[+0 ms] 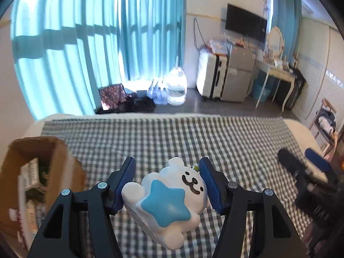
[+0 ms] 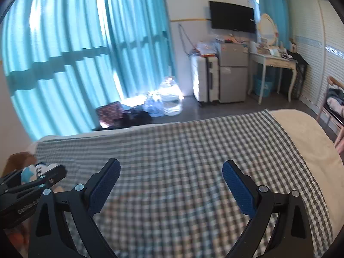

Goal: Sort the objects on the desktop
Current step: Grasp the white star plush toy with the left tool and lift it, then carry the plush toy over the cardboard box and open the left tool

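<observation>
- While it hangs above the bed, the left hand-held gripper (image 1: pixel 167 185) tilts downward and forward, its black arms spread in a V toward the far edge of the mattress.
- Between its blue ribbed pads (image 1: pixel 209 185) sits a white bear-shaped toy with a blue star on its belly (image 1: pixel 169 200), lying on its back with its face turned to the right pad; both pads press on its sides, so the jaws are about half closed on it and the toy is lifted clear of the grey-and-white checked bedspread (image 1: pixel 172 135).
- To the left of that gripper, an open brown cardboard box (image 1: pixel 53 167) stands on the bed with packets inside, blurred.
- Further right, the right hand-held gripper (image 2: pixel 171 185) is likewise angled downward over the checked cloth, jaws spread wide with nothing between the pads.
- From the right wrist view, the left gripper and its toy show at the lower left edge, just beside the right one.
- Beyond the bed hang teal curtains (image 1: pixel 86 43), and a black screen (image 1: pixel 245 21) is on the wall.
</observation>
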Action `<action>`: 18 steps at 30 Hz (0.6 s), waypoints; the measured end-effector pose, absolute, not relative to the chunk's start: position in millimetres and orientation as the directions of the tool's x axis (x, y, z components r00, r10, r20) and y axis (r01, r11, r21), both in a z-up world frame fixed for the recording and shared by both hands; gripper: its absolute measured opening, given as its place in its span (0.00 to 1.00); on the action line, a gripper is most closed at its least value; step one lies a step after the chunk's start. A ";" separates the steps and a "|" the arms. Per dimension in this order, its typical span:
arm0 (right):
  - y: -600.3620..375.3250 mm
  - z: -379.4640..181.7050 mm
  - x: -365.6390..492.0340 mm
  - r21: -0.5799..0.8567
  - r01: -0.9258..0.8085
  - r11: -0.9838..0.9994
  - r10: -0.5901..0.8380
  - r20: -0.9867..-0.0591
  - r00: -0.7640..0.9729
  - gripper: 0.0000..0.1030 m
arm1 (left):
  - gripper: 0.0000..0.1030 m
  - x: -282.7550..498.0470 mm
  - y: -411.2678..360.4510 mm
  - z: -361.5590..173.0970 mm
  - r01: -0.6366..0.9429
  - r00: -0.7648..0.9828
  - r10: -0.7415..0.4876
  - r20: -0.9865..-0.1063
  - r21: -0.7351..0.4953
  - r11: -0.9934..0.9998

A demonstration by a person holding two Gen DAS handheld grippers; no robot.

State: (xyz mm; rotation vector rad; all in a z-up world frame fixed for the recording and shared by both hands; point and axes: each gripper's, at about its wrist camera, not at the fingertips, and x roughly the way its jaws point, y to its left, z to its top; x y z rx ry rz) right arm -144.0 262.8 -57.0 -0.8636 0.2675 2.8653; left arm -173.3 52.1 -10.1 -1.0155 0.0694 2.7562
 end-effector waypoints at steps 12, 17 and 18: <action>102.7 -24.3 -88.5 0.169 0.057 -0.984 -0.140 -0.529 -0.837 0.94 | 0.61 -107.8 -103.9 29.6 -0.017 -0.811 0.023 -0.585 -0.016 -1.000; 46.8 -30.3 -89.6 0.112 0.122 -0.986 -0.164 -0.544 -0.823 0.94 | 0.61 -110.3 -154.7 10.6 0.076 -0.775 -0.074 -0.627 0.023 -0.997; 39.5 -32.6 -90.3 0.106 0.129 -0.986 -0.167 -0.548 -0.820 0.94 | 0.63 -110.7 -162.0 7.9 0.085 -0.770 -0.087 -0.633 0.034 -0.996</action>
